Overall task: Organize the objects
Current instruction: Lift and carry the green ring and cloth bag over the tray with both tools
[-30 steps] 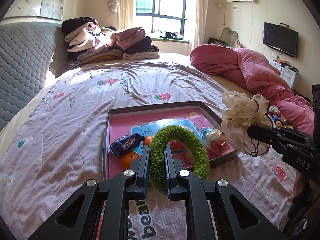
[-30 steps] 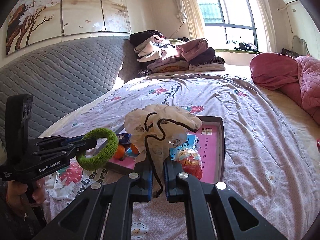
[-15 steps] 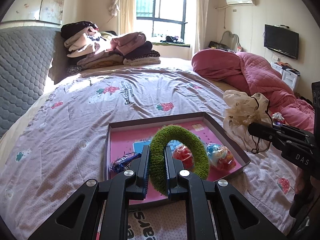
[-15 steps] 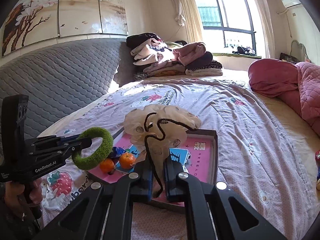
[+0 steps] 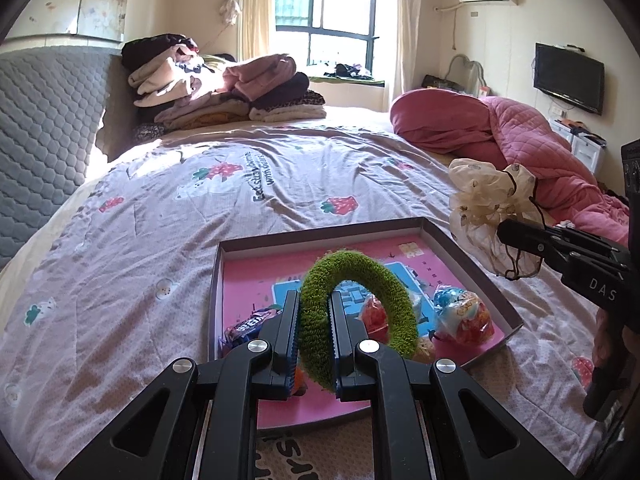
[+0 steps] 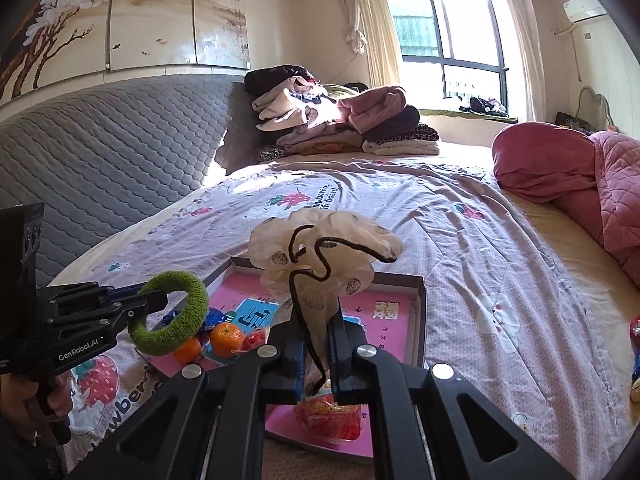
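My left gripper (image 5: 314, 304) is shut on a fuzzy green ring (image 5: 362, 312) and holds it above the pink-floored tray (image 5: 472, 256) on the bed. The ring also shows in the right wrist view (image 6: 180, 316). My right gripper (image 6: 316, 326) is shut on a cream gauze pouch with a black drawstring (image 6: 324, 256), held above the tray's near right corner; the pouch also shows at the right of the left wrist view (image 5: 488, 208). In the tray lie two oranges (image 6: 226, 338), a blue snack packet (image 5: 250, 324) and wrapped sweets (image 5: 462, 314).
The tray (image 6: 418, 308) sits on a lilac strawberry-print bedspread (image 5: 200, 216). Folded clothes (image 5: 224, 88) are stacked at the head of the bed by a grey padded headboard (image 6: 104, 152). A rolled pink quilt (image 5: 520, 136) lies along the right side.
Both grippers, still holding the ring and the pouch, have lifted and drawn back from the tray, which now sits lower and farther ahead in both views.
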Demonstrator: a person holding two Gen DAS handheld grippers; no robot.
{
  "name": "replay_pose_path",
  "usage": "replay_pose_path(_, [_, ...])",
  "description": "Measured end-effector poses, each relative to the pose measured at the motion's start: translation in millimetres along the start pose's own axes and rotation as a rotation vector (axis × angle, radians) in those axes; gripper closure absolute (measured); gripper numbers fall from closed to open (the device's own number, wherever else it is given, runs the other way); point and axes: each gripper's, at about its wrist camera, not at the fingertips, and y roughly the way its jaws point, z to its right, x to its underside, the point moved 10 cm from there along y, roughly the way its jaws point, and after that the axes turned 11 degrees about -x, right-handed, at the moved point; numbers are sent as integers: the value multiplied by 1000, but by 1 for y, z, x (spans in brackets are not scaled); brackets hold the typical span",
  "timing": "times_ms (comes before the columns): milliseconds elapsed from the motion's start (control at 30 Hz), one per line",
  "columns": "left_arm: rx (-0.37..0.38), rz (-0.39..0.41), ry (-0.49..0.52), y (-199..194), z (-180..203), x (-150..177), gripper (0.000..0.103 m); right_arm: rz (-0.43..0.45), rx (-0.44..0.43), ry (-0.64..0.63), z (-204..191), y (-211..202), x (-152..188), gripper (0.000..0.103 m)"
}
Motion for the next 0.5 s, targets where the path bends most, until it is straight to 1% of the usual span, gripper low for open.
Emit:
replay_pose_path(200, [-6, -31, 13, 18, 3, 8, 90, -32, 16, -5, 12, 19, 5, 94])
replay_pose_path(400, [-14, -76, 39, 36, 8, 22, 90, -92, 29, -7, 23, 43, 21, 94])
replay_pose_path(500, [-13, -92, 51, 42, 12, 27, 90, -124, 50, 1, 32, 53, 31, 94])
